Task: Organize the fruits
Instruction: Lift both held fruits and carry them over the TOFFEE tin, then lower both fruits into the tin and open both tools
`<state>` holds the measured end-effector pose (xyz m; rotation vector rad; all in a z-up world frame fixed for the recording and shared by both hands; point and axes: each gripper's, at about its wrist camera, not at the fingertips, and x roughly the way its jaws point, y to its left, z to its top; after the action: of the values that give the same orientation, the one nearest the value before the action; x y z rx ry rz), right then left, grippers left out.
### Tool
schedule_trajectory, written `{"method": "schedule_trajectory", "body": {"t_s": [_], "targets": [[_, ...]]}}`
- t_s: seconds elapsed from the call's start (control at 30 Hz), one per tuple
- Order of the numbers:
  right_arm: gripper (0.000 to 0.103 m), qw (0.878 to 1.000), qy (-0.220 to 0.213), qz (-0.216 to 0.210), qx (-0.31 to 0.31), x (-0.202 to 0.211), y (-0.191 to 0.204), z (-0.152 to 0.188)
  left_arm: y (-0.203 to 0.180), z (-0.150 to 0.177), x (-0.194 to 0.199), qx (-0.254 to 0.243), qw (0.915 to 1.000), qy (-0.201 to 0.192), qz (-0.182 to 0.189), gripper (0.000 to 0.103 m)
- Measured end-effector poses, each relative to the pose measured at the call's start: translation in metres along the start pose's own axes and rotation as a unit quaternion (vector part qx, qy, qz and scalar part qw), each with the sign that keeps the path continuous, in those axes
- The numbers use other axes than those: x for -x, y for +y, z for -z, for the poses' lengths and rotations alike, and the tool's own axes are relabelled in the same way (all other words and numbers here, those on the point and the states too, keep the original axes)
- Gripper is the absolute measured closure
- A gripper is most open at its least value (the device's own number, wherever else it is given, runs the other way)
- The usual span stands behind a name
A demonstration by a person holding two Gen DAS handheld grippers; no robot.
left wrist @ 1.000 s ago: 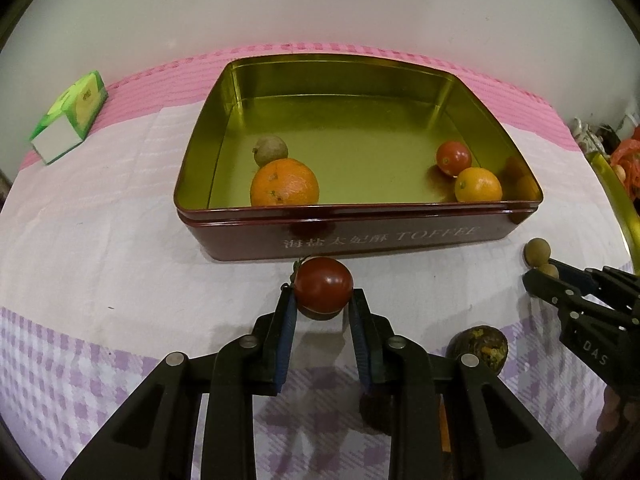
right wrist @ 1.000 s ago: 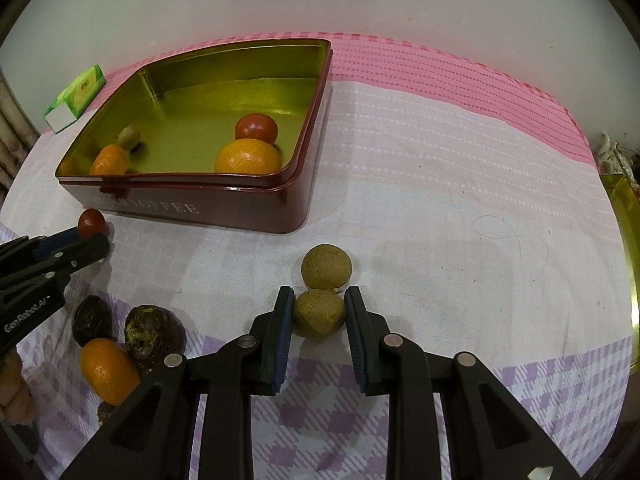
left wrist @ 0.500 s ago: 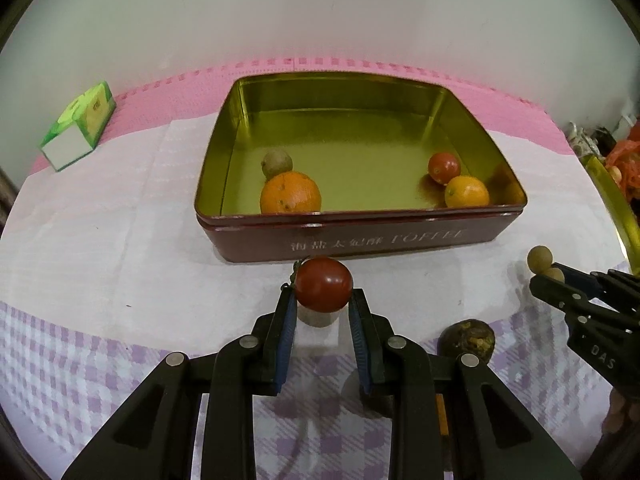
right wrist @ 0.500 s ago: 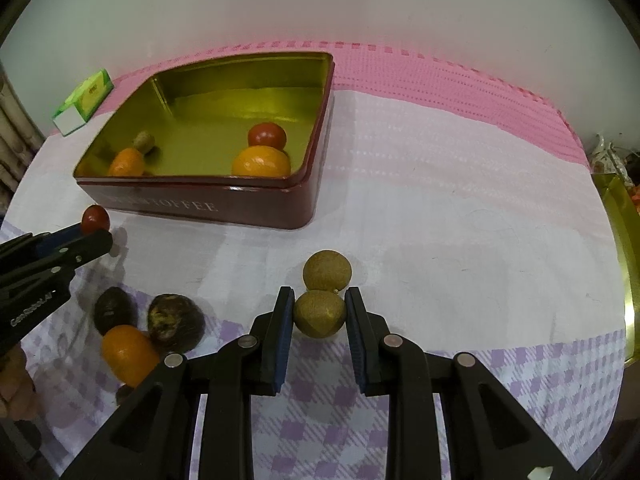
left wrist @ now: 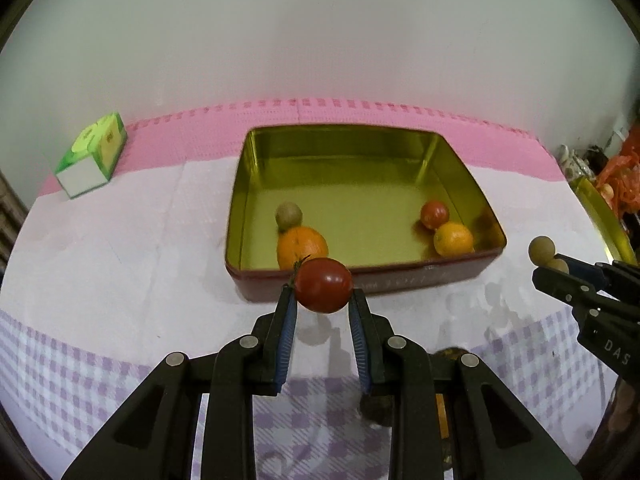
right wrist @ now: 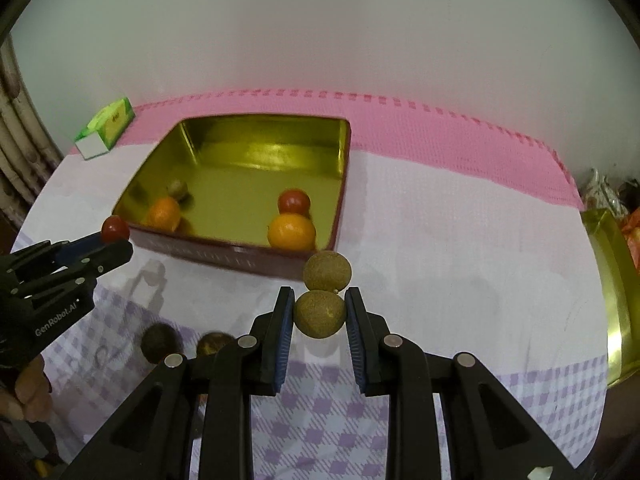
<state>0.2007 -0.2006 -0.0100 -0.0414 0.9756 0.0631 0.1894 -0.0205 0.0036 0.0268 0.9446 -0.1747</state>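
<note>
My left gripper (left wrist: 323, 300) is shut on a red tomato (left wrist: 323, 290), held above the cloth just in front of the red tin (left wrist: 436, 276). The tin's gold inside holds a large orange (left wrist: 302, 246), a small brown fruit (left wrist: 288, 215), another tomato (left wrist: 434, 214) and a small orange (left wrist: 453, 238). My right gripper (right wrist: 320, 312) is shut on a round brown fruit (right wrist: 320, 314). A second brown fruit (right wrist: 327, 272) sticks to its top and hangs in the air with it. Both grippers are off the table, right of and in front of the tin's near wall (right wrist: 240, 260).
Two dark fruits (right wrist: 162, 344) (right wrist: 214, 344) lie on the checked cloth near the front edge, partly hidden by the grippers. A green and white box (left wrist: 92, 160) stands at the back left. A gold lid (right wrist: 612, 280) sits at the right table edge. A hand (right wrist: 28, 388) holds the left gripper.
Both grippers have risen from the cloth with their fruit. The tin and table look farther away, and both brown fruits came up together.
</note>
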Motion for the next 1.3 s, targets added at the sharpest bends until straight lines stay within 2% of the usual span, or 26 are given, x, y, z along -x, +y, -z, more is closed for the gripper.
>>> {"method": "schedule_trajectory", "body": {"t_s": [0.23,0.53,1.03,1.3], "targets": [[0.079,1.000,-0.010,-0.011,0.001,-0.003,0.003,-0.022,0.011,-0.020,-0.003,0.004,0.9999,-0.010,-0.010,0.075],[0.079,1.000,-0.003,-0.018,0.009,-0.026,0.008,-0.045,0.023,-0.034,-0.027,0.011,0.9998,0.007,-0.018,0.075],[0.079,0.999,0.024,-0.034,0.016,-0.075,0.018,-0.063,0.022,-0.047,-0.061,0.008,0.9994,0.032,-0.009,0.075],[0.079,0.999,0.032,-0.032,0.019,-0.086,0.020,-0.067,0.019,-0.049,-0.068,0.004,0.9993,0.034,-0.011,0.075]]}}
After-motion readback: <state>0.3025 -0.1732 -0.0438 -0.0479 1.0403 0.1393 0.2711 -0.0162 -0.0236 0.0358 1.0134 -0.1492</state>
